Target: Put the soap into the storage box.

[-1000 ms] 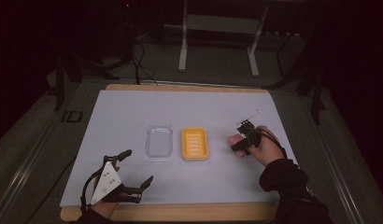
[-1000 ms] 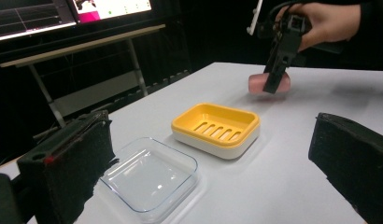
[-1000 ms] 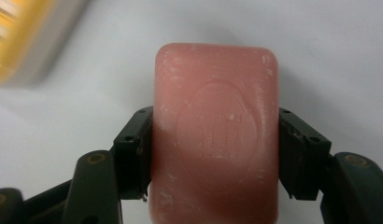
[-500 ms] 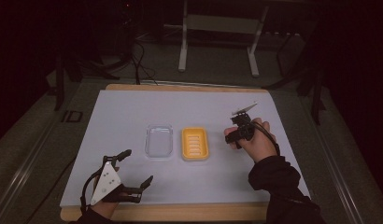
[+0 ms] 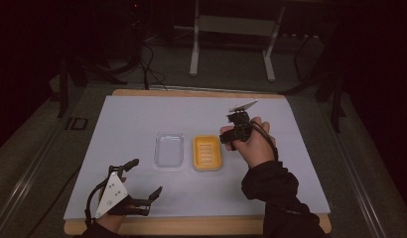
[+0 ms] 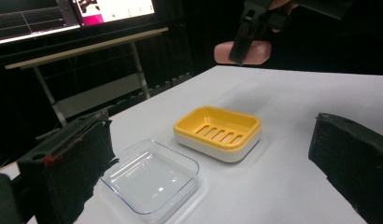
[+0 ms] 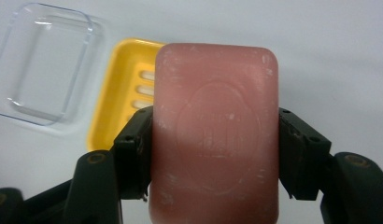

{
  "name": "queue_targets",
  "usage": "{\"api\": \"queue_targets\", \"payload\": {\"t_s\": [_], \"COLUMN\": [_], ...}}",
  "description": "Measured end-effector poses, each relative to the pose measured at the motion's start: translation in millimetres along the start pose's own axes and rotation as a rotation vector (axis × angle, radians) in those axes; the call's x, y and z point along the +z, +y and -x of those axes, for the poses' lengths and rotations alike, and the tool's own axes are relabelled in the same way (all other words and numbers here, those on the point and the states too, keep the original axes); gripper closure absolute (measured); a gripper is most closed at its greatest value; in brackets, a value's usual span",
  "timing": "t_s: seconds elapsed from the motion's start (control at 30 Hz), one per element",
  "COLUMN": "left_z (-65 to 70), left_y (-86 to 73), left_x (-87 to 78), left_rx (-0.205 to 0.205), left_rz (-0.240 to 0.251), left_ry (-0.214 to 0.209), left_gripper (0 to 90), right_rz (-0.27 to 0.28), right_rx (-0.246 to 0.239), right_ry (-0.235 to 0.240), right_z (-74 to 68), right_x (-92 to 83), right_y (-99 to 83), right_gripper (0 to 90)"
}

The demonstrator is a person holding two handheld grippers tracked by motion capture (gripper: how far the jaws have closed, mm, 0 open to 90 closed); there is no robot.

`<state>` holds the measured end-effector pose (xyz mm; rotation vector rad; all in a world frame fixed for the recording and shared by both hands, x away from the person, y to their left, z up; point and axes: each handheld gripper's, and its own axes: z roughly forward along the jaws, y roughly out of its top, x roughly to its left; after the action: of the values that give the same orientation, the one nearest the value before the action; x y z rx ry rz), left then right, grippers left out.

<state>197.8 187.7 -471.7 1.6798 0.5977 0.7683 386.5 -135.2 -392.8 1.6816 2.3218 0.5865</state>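
A pink soap bar point(image 7: 215, 135) is clamped between the jaws of my right gripper point(image 5: 235, 135), which is shut on its two long sides. The bar hangs in the air just right of the yellow slotted soap dish point(image 5: 207, 152), partly over the dish's right edge in the right gripper view. The left gripper view shows the soap bar point(image 6: 257, 52) well above the dish point(image 6: 217, 133). A clear plastic tray point(image 5: 169, 149) lies left of the dish and holds nothing. My left gripper point(image 5: 148, 175) rests at the front left of the table, open, nothing between its jaws.
A white sheet point(image 5: 142, 114) covers the wooden tabletop. Beyond the table's far edge stands a metal frame point(image 5: 231, 44) on a dark floor with cables. A lit monitor point(image 6: 110, 9) glows in the left gripper view.
My right hand has risen and moved left toward the yellow dish, carrying the soap bar. The left gripper has stayed where it was.
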Motion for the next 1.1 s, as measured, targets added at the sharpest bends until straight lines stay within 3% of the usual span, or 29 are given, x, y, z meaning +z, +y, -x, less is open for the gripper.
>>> {"api": "queue_targets", "payload": {"t_s": [0.2,0.3,0.53,0.67,0.87,1.1], "left_z": [0.2,0.1,0.4,0.4,1.1,1.2], "left_y": [0.2,0.1,0.2,0.3,0.8,0.8], "left_x": [-0.4,-0.2,-0.2,-0.3,-1.2,-1.6], "left_rx": [0.002,0.001,0.004,0.003,0.005,0.006], "left_rz": [-0.002,-0.002,-0.002,0.002,0.005,0.007], "left_ry": [0.0,-0.001,-0.004,-0.006,-0.009,-0.011], "left_gripper": [0.6,0.6,0.6,0.6,0.6,0.6], "right_rz": [0.019,0.04,0.086,0.098,0.123,0.141], "right_rx": [-0.004,0.007,0.061,0.088,0.097,0.144], "right_ry": [0.019,0.005,0.045,0.054,0.014,0.013], "right_z": [-20.9,-30.5,-47.1,-51.4,-58.0,-56.0], "right_x": [-0.4,2.0,9.4,15.7,28.4,50.1], "right_y": [4.4,4.0,3.1,1.3,-2.8,-10.2], "right_gripper": [37.8,37.8,37.9,37.8,37.8,37.8]}}
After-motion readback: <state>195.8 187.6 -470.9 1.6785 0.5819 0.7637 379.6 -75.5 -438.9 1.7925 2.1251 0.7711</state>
